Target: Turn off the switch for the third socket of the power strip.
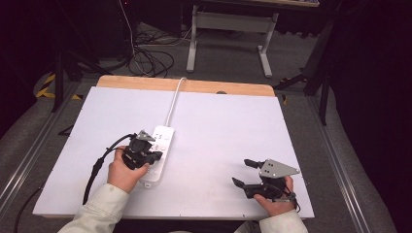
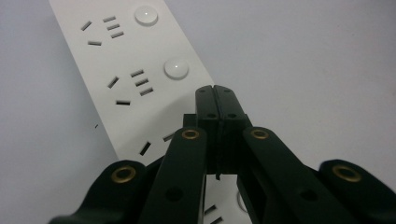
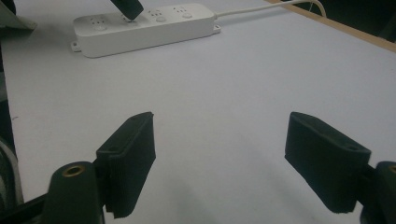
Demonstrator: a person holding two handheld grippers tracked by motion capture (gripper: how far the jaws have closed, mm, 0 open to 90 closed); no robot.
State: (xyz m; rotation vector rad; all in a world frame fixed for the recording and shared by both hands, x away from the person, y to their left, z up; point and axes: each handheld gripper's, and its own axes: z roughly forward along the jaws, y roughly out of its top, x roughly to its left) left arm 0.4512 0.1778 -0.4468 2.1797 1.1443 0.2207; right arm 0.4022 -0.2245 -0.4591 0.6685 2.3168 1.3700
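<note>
power strip, long axis front-to-back, cord leading away

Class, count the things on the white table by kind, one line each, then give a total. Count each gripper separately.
Power strip: 1
Left gripper, jaws shut above the strip: 1
Right gripper, jaws open over bare table: 1
Total: 3

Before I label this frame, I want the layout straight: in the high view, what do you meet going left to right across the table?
Left tongs, shut, over the power strip → bare white table → right tongs, open.
</note>
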